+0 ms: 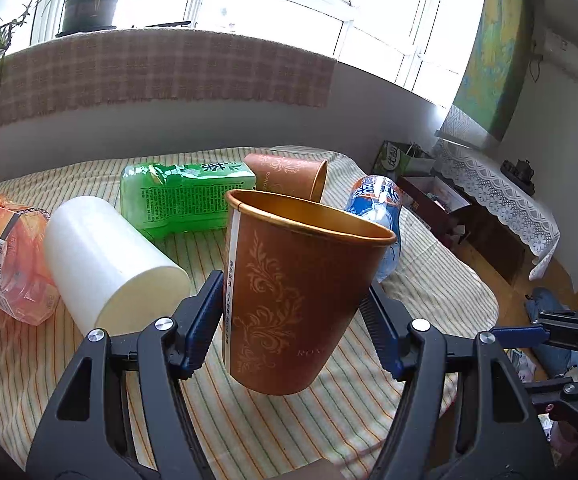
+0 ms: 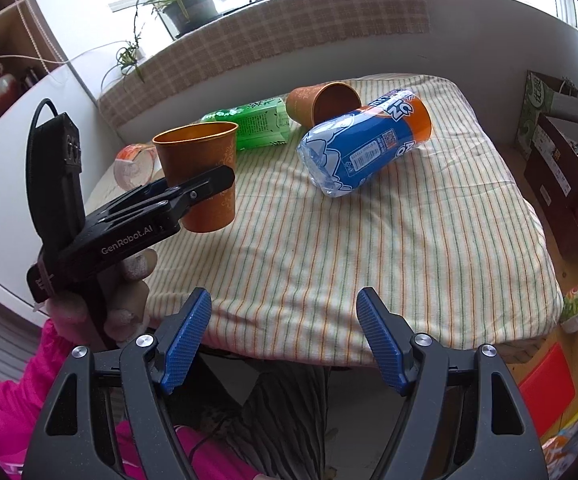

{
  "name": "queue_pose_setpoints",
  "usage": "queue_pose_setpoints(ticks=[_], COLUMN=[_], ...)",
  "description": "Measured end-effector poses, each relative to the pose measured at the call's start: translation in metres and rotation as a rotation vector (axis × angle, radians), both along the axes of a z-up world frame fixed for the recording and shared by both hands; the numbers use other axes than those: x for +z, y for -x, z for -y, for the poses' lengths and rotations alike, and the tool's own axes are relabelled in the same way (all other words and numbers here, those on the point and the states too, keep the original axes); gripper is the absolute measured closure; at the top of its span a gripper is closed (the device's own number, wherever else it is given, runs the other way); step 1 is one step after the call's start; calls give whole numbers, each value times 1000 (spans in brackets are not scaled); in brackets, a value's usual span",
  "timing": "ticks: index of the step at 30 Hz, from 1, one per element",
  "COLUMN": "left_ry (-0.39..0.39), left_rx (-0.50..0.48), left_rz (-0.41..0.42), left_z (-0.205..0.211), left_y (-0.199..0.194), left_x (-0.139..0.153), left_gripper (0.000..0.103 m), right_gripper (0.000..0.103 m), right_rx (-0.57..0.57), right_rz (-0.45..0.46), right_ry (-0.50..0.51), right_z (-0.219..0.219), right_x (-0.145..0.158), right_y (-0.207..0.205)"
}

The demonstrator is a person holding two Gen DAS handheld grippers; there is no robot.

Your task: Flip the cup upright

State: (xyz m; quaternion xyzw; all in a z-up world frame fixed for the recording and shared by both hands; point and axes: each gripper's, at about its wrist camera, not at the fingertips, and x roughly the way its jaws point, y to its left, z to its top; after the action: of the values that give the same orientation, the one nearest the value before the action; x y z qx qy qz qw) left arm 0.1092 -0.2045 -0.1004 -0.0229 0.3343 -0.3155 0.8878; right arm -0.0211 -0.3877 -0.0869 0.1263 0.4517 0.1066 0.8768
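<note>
My left gripper (image 1: 295,300) is shut on a brown paper cup (image 1: 289,292) with a floral print, held mouth up and slightly tilted above the striped tablecloth (image 1: 249,432). The right wrist view shows the same cup (image 2: 201,172) in the left gripper (image 2: 213,184), just above the table. A second brown cup (image 1: 289,174) lies on its side at the back, also in the right wrist view (image 2: 323,102). My right gripper (image 2: 283,336) is open and empty at the table's near edge.
A white cylinder (image 1: 105,260), a green tea bottle (image 1: 185,196), an orange-labelled bottle (image 1: 5,256) and a blue-labelled bottle (image 2: 365,148) lie on the table. A windowsill with potted plants (image 1: 89,4) is behind. Boxes and clutter (image 2: 561,160) stand on the floor to the right.
</note>
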Motion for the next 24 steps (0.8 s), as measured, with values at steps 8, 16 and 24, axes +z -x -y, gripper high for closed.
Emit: queue_pose_setpoints(ticks=[8,16,24], left_ry=[-61,-59,-80], left_rx=[1,-2,-24], left_rz=[-31,-64,-72], left_z=[5,-11,-18], left_y=[0,12,20], left_x=[-13,-23,-22], left_gripper=[34,37,37], right_gripper=[28,28,28], right_rx=[0,2,11], right_rz=[7,12,26], right_ry=[-15,-26,-17], right_z=[-1,-5,-13], right_x=[0,2,5], right_y=[3,2,4])
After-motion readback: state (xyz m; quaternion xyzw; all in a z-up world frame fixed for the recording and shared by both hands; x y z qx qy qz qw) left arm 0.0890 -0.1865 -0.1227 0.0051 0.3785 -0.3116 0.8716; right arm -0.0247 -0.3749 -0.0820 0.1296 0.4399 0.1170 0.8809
